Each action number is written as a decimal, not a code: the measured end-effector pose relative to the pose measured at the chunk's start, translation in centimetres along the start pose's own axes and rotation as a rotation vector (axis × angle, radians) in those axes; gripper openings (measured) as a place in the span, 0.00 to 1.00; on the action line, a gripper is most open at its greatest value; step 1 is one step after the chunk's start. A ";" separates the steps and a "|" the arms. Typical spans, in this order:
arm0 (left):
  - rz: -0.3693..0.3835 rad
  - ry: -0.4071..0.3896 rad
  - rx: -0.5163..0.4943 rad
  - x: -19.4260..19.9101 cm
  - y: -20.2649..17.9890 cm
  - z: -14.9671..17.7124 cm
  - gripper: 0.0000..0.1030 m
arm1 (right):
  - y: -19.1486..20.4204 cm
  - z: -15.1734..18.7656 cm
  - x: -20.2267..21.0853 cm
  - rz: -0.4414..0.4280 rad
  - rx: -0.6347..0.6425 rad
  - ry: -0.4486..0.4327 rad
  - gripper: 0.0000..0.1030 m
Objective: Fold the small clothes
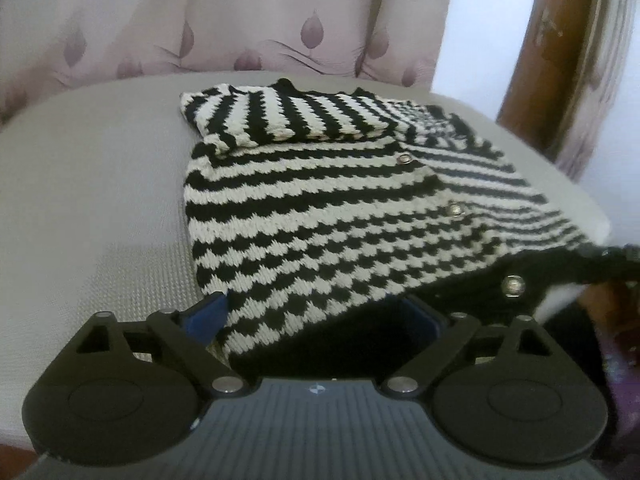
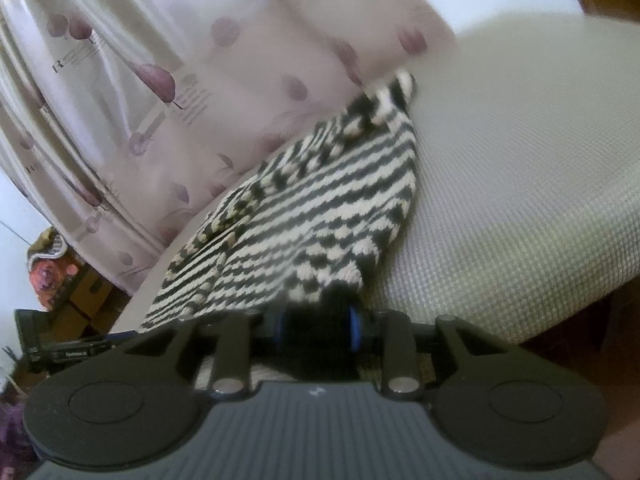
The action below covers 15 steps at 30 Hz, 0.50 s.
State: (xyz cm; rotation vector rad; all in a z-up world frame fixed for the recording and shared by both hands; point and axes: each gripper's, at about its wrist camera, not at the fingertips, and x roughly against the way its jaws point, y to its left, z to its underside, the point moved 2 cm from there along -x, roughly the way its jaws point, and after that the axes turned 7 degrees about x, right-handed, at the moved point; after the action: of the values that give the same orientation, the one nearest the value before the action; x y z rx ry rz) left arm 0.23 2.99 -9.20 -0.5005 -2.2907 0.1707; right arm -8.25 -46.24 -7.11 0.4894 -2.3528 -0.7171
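Between the left gripper's (image 1: 320,316) wide-spread jaws lies the striped sweater's (image 1: 320,200) near hem, unpinched; its length runs straight ahead across the cushion (image 1: 88,184). Right gripper (image 2: 320,326), narrow, apparently pinches the hem's other corner.

Behind the grey textured cushion (image 1: 88,184) I see a pale pink curtain (image 1: 224,20) printed with purple leaf-like drops and a few lines of small text, hanging in loose folds. To the right of it stands a curved brown wooden frame (image 1: 532,68), scuffed in places. From my right wrist view, the cushion (image 2: 520,168) fills the right side, and low at the left edge sits a bundle of orange floral fabric (image 2: 48,276) above some brown boxes (image 2: 88,304).
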 end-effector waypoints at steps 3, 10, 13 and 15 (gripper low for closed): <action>0.066 -0.005 0.048 0.5 0.9 0.1 0.88 | -0.1 0.2 -0.1 -0.015 -0.011 0.017 0.31; 0.188 -0.010 0.192 0.6 3.1 -0.4 0.88 | -0.5 -0.4 -0.2 -0.081 -0.109 -0.014 0.53; 0.183 -0.011 0.208 0.7 3.6 -0.6 0.74 | -0.2 -0.3 -1.2 -0.024 -0.078 0.033 0.13; 0.177 -0.005 0.221 0.8 4.1 -0.7 0.39 | -0.5 -0.1 -1.2 -0.028 -0.091 0.030 0.12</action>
State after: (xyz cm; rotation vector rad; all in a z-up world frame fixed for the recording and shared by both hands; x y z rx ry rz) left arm 1.50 7.05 -9.28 -0.5860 -2.1971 0.5067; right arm -7.20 -46.06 -7.89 0.4913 -2.2783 -0.8204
